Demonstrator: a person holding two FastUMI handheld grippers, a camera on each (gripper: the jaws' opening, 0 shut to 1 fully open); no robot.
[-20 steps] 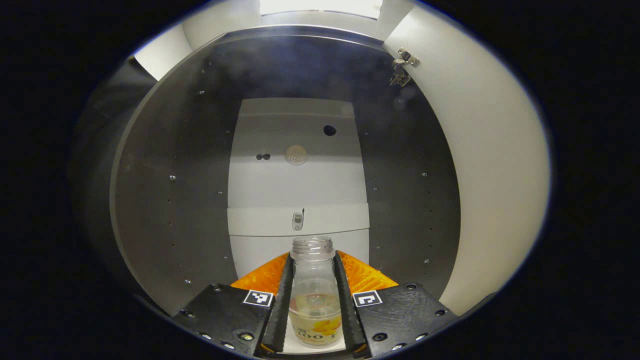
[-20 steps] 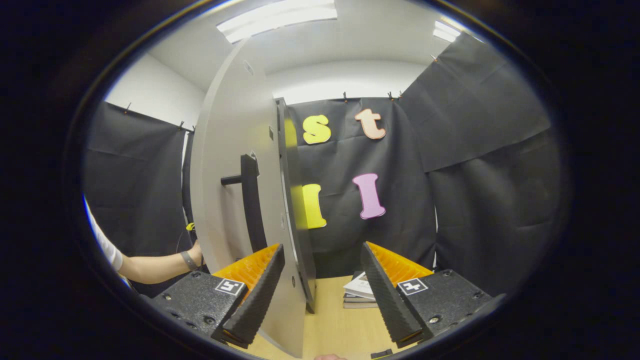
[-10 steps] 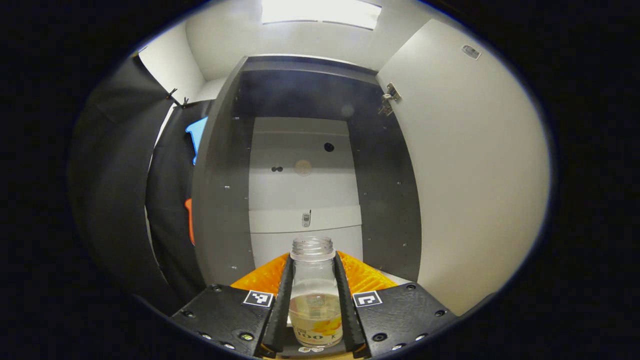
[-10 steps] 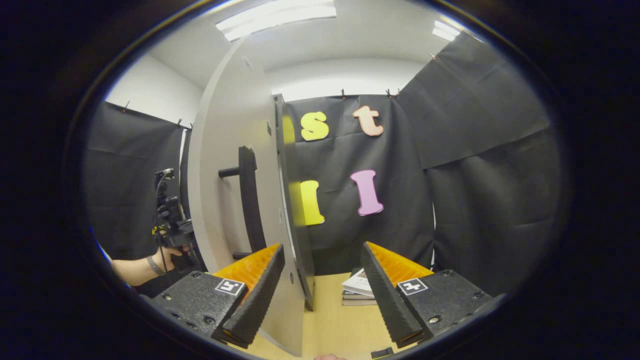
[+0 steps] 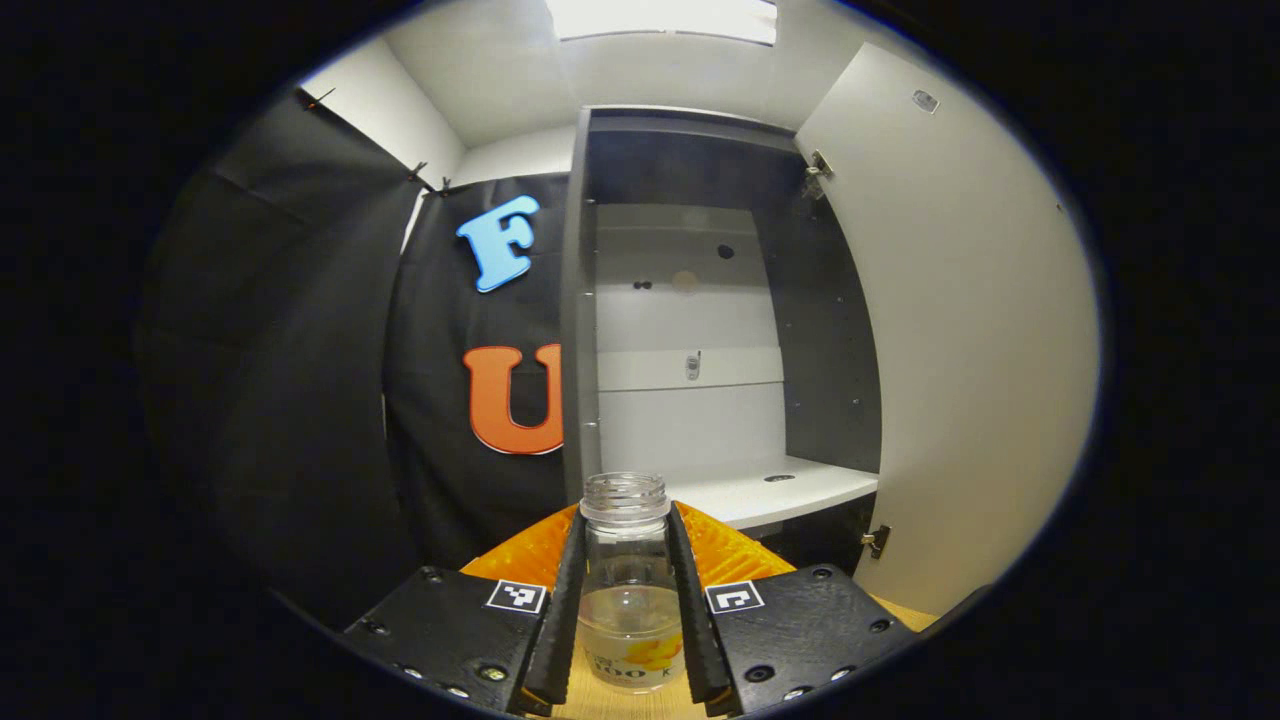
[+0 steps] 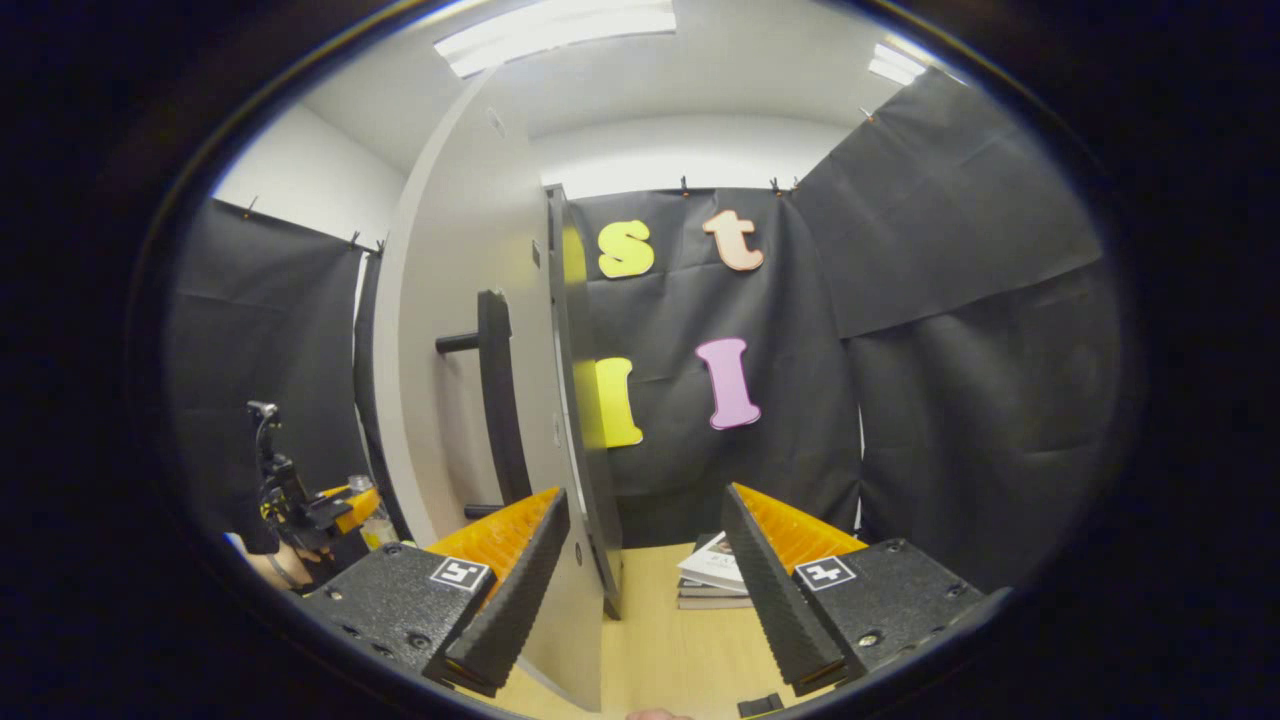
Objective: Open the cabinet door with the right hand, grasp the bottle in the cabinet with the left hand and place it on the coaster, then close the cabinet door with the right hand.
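A clear, capless bottle with a little pale liquid stands upright between the fingers of my left gripper, which is shut on it, in front of the open cabinet. The cabinet's white shelf lies ahead, slightly right. The open door stands at the right. In the right gripper view, my right gripper is open by the door; the door's free edge runs down just right of its left finger. The dark handle is above it. The left gripper and bottle appear far left.
A stack of books lies on the wooden table behind the right gripper's fingers. A hinge sits at the door's lower inner corner. Black cloth walls close the booth on both sides.
The left gripper has drawn back out of the cabinet with the bottle; the cabinet now sits farther off and to the right. The right gripper has stayed open beside the door.
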